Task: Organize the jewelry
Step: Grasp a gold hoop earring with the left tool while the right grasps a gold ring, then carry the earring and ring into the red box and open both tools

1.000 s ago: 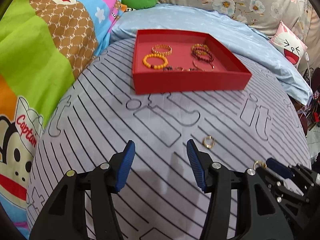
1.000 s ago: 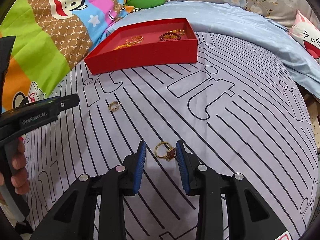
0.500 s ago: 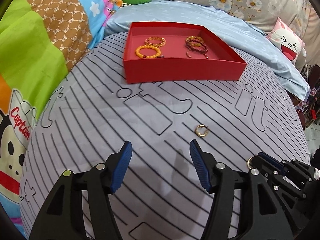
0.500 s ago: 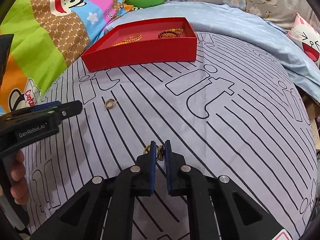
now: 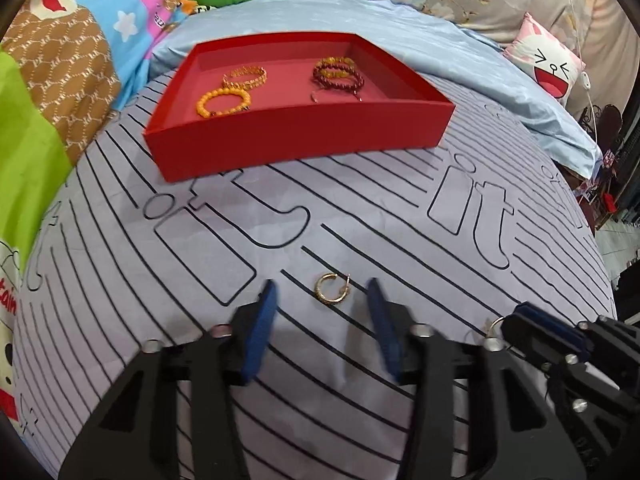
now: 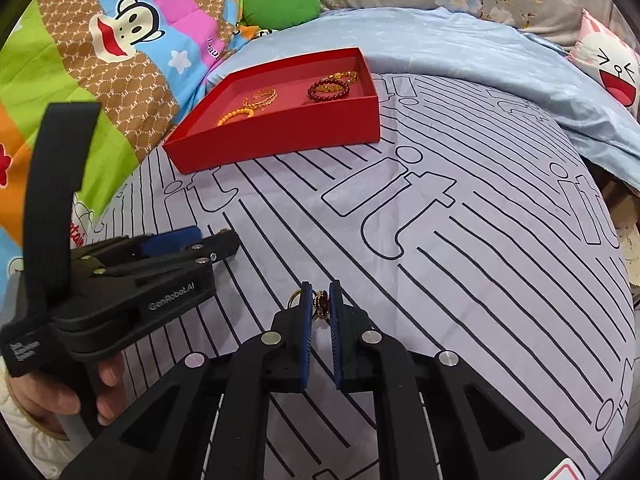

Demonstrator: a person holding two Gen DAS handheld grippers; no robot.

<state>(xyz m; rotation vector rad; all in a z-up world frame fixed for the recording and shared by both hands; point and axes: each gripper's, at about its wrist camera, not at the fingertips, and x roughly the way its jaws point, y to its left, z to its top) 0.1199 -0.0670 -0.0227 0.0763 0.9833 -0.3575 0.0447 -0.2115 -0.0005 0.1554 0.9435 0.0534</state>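
Gold hoop [image 5: 332,289]: lies on the striped bedsheet [image 5: 400,216], between the wide-open fingers of the left gripper [image 5: 322,312]; likely light, stiff, slippery; best pinched across its band.
Gem ring [image 6: 321,305]: clamped in the right gripper [image 6: 320,312], near the sheet.
Red tray [image 5: 296,136]: holds bracelets, well apart.
Change: the left gripper has moved up to straddle the hoop.

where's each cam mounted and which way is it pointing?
Left wrist: on the left claw, facing across the bed to the red tray; open fingers flank a gold hoop; right claw shows at right.
Right wrist: on the right claw, facing the same way; shut on a red-stone ring; left claw and a hand at left.
Shared: tray, striped sheet, green cushion.
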